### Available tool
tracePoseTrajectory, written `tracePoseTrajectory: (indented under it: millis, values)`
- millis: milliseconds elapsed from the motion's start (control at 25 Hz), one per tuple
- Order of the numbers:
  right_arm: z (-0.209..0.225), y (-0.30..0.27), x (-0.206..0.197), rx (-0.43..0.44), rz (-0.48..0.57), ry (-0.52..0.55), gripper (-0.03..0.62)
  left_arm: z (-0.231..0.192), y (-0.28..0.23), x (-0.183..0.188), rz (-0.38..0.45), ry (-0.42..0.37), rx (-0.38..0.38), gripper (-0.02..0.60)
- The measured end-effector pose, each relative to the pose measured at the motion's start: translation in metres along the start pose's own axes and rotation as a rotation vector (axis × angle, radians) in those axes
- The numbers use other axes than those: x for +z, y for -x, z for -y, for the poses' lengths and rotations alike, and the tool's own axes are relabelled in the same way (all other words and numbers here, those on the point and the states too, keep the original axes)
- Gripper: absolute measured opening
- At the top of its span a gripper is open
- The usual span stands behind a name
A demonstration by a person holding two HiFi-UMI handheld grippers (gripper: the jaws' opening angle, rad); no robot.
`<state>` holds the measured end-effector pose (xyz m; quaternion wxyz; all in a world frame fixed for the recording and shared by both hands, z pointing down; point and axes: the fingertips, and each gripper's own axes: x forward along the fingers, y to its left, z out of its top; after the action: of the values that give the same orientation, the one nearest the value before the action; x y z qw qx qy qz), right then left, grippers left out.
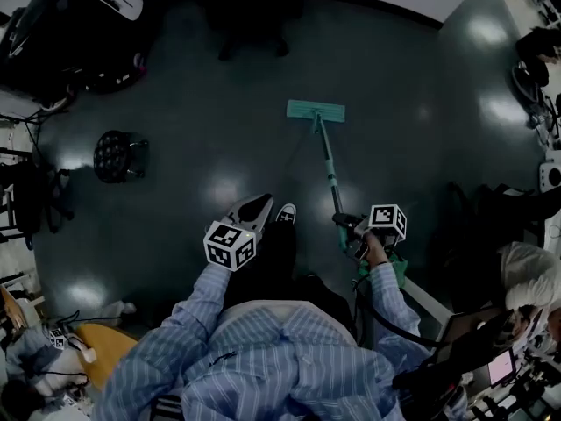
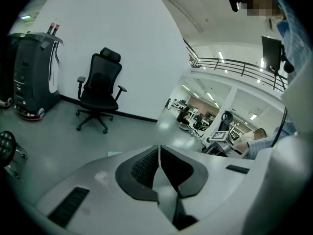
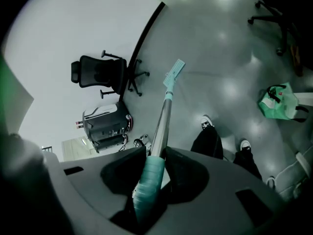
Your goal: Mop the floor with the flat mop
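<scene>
The flat mop has a teal head (image 1: 316, 110) lying flat on the dark floor ahead of me and a long handle (image 1: 330, 170) slanting back to my right hand. My right gripper (image 1: 351, 231) is shut on the handle's teal grip (image 3: 149, 180), and in the right gripper view the pole runs up to the mop head (image 3: 174, 72). My left gripper (image 1: 257, 209) hovers at waist height to the left of the handle. Its jaws are shut with nothing between them (image 2: 159, 163). A sliver of the mop head (image 2: 115, 154) shows past the left jaw.
A black office chair (image 1: 250, 11) stands at the far wall, with a dark machine (image 1: 83, 24) at the far left. A round black stool (image 1: 118, 155) sits left on the floor. My shoe (image 1: 286, 212) is beside the handle. Desks and another person (image 1: 530, 288) crowd the right edge.
</scene>
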<state>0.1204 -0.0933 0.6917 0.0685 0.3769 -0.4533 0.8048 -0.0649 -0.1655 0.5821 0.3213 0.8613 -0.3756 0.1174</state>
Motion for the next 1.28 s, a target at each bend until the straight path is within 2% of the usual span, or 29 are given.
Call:
tracePoseTrajectory:
  millis: [200,440,600,760,920,1040,1280]
  values:
    - [-0.054,-0.039,0.081,-0.007,0.043,0.019,0.123,-0.028,-0.006,0.012,-0.012,0.006,0.017,0.015]
    - [-0.118,-0.086,0.177,0.006,0.095,0.012,0.123,-0.067,0.014,0.003,-0.019,0.115,0.102,0.015]
    - [-0.15,-0.11,0.235,-0.042,0.11,0.063,0.123,-0.078,0.027,-0.016,-0.019,0.211,0.148,0.015]
    - [-0.178,-0.129,0.278,-0.062,0.123,0.068,0.123,-0.078,0.032,-0.033,-0.043,0.239,0.172,0.015]
    - [-0.197,-0.142,0.308,-0.017,0.152,0.009,0.12,-0.075,0.036,-0.037,-0.037,0.259,0.172,0.015]
    - [-0.202,-0.142,0.318,-0.017,0.177,-0.022,0.115,-0.078,0.041,-0.039,-0.038,0.252,0.182,0.015]
    - [-0.186,-0.13,0.296,-0.017,0.173,-0.03,0.112,-0.084,0.055,-0.044,-0.019,0.245,0.205,0.015]
